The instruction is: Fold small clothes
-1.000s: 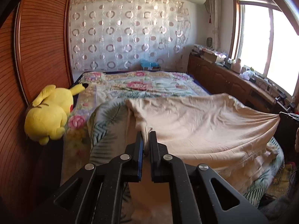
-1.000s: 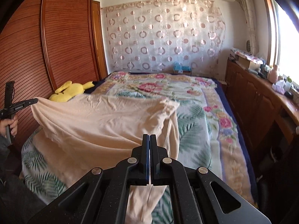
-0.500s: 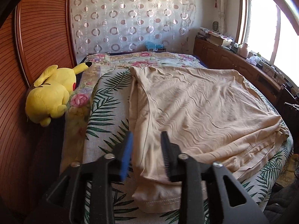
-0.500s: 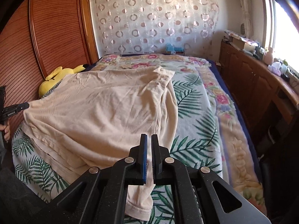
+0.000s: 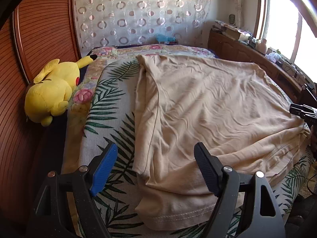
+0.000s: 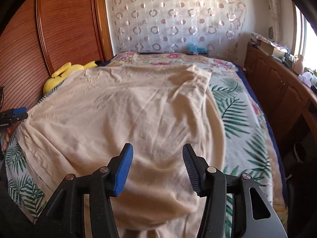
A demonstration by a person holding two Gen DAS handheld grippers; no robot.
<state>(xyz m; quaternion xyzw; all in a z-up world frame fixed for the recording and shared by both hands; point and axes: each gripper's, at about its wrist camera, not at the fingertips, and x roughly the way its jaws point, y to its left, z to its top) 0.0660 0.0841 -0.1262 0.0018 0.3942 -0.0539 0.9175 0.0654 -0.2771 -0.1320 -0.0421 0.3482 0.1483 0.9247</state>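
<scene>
A beige garment [image 5: 208, 107] lies spread on the bed, folded over itself, its hem at the near edge. It also shows in the right wrist view [image 6: 122, 119]. My left gripper [image 5: 155, 165] is open and empty, just above the garment's near left corner. My right gripper [image 6: 157, 167] is open and empty above the garment's near right part. The right gripper shows at the far right of the left wrist view [image 5: 303, 112]. The left gripper shows at the far left of the right wrist view [image 6: 13, 114].
The bed [image 5: 107, 107] has a leaf and flower cover. A yellow plush toy [image 5: 51, 91] lies at its left edge against a wooden wardrobe [image 5: 39, 29]. A wooden cabinet [image 6: 277, 83] with clutter runs along the right under a window.
Both grippers held the garment raised, lowered it flat onto the bed, then opened and let go. The garment now lies flat.
</scene>
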